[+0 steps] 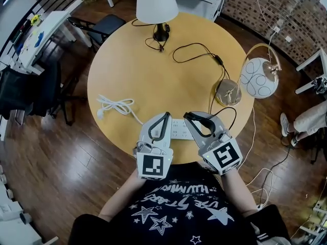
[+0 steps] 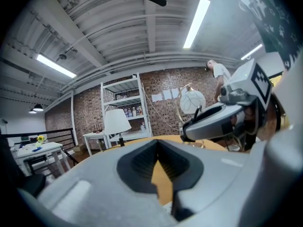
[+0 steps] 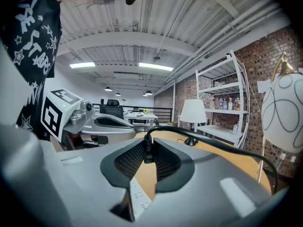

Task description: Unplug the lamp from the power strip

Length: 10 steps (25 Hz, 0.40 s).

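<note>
A white power strip (image 1: 178, 128) lies near the front edge of the round wooden table (image 1: 153, 75), partly under both grippers. My right gripper (image 1: 188, 116) is shut on a black plug (image 3: 147, 151) at its fingertips. The plug's black cord (image 3: 213, 143) arcs away to the right. In the right gripper view bare wood shows under the plug, and the power strip (image 3: 138, 195) lies nearer, below the jaws. My left gripper (image 1: 166, 114) sits over the strip's left part, jaws closed with nothing between them. I cannot tell whether it touches the strip.
A white-shade lamp (image 1: 157, 4) stands at the table's far edge. A brass lamp with a patterned globe (image 1: 259, 77) stands at the right, its black cord looping across the table. A coiled white cord (image 1: 115, 106) lies at the left. A chair (image 1: 99, 27) stands beyond the table.
</note>
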Tool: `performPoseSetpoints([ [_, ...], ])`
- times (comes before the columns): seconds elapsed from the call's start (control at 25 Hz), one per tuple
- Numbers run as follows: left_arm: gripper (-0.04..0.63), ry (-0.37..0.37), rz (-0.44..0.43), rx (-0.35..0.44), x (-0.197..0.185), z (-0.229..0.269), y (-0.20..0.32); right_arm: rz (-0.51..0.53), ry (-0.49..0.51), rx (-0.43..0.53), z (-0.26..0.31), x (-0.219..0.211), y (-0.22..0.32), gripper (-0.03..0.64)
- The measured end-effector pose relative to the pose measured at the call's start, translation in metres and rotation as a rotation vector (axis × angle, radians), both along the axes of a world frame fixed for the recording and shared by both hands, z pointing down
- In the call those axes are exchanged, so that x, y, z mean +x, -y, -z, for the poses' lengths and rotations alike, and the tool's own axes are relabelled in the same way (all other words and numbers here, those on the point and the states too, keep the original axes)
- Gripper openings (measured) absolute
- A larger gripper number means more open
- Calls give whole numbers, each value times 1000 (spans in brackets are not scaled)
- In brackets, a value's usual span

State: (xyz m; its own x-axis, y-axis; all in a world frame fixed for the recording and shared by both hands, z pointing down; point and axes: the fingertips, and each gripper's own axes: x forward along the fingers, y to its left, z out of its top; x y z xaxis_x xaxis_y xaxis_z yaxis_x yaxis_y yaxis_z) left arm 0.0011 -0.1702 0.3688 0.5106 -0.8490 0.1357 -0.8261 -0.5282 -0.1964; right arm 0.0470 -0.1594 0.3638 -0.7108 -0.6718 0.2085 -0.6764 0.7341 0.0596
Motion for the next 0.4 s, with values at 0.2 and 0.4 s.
performPoseSetpoints([
  [0.2, 5, 10, 10, 5, -2, -3, -1, 13, -39, 0, -5, -5, -3, 60],
  [0.4, 5, 4, 7, 14, -4, -4, -4, 17, -42, -5, -8, -8, -5, 60],
])
